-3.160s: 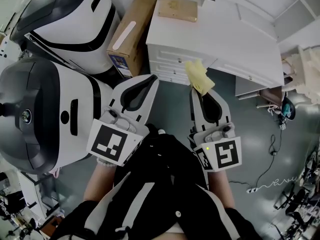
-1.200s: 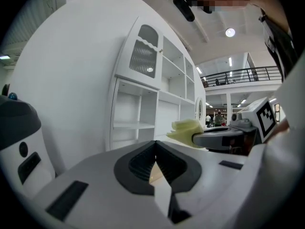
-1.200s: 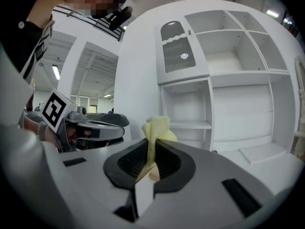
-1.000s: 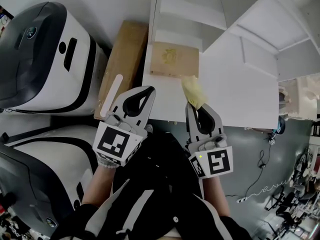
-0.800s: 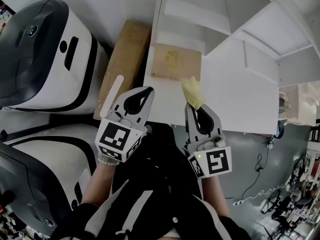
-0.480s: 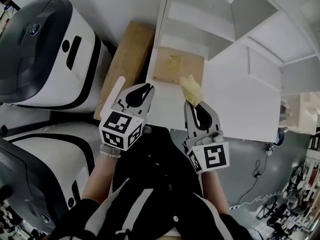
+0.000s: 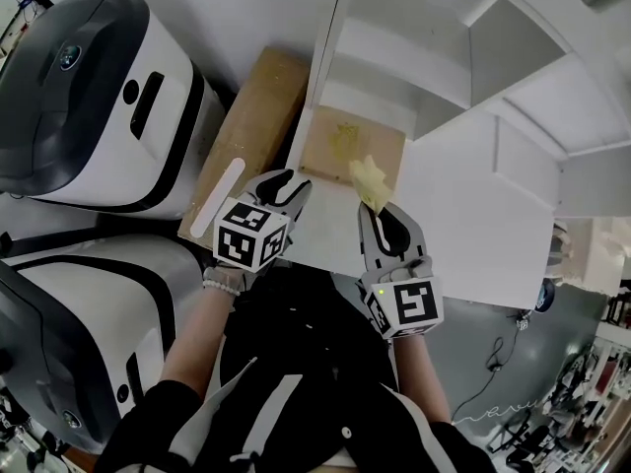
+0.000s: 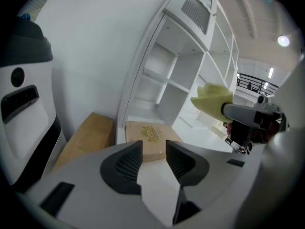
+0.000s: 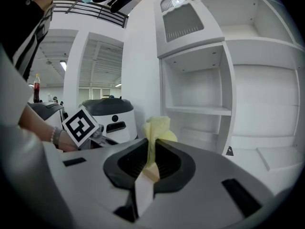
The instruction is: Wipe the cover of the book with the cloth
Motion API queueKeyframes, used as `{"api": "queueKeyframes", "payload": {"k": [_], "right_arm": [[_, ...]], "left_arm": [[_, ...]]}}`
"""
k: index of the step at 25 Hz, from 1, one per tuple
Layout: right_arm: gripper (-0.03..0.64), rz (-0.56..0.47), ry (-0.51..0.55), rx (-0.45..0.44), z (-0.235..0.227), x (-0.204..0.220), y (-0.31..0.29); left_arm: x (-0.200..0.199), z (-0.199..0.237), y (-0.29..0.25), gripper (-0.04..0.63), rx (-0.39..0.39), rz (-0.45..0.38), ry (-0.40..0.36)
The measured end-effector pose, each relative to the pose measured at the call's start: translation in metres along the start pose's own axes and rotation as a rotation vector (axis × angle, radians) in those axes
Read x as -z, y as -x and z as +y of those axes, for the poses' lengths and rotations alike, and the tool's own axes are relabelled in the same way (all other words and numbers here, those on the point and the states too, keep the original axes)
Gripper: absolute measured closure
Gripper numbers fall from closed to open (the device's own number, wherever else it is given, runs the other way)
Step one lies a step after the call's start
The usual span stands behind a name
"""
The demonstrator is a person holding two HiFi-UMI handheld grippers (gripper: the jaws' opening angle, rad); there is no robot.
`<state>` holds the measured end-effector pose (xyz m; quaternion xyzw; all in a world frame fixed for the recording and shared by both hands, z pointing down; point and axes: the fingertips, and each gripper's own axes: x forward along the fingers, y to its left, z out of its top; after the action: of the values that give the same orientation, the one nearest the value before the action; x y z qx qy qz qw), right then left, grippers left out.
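Left claw [image 8: 153, 150] has just been opening: jaws now apart, nothing between them, book [image 7: 340, 144] visible beyond the gap. Right claw [image 9: 151, 162] is clenched on the yellow cloth [image 7: 369, 179]. Both are nearer than a second ago. Cloth now overlaps the book's right edge, upper centre of head view, on white counter [image 7: 463, 215]. Judgement: left readying to steady the book; wiping not begun.

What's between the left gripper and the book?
Only bare white desktop, seen in the left gripper view. The left gripper, jaws just opened wider and empty, faces the book with nothing in the way.
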<state>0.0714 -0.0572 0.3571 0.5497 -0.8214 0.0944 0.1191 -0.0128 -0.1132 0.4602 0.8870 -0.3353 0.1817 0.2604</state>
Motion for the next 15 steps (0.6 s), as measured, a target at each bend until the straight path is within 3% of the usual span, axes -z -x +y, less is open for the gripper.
{"api": "queueKeyframes", "payload": {"k": [8, 15], "right_arm": [[0.581, 0.047, 0.012, -0.068, -0.009, 0.02, -0.02], [0.58, 0.077, 0.026, -0.086, -0.018, 0.031, -0.035]], "left_arm": [[0.026, 0.032, -0.042, 0.411, -0.068, 0.081, 0.178], [0.036, 0.048, -0.071, 0.405, -0.107, 0.119, 0.254]]}}
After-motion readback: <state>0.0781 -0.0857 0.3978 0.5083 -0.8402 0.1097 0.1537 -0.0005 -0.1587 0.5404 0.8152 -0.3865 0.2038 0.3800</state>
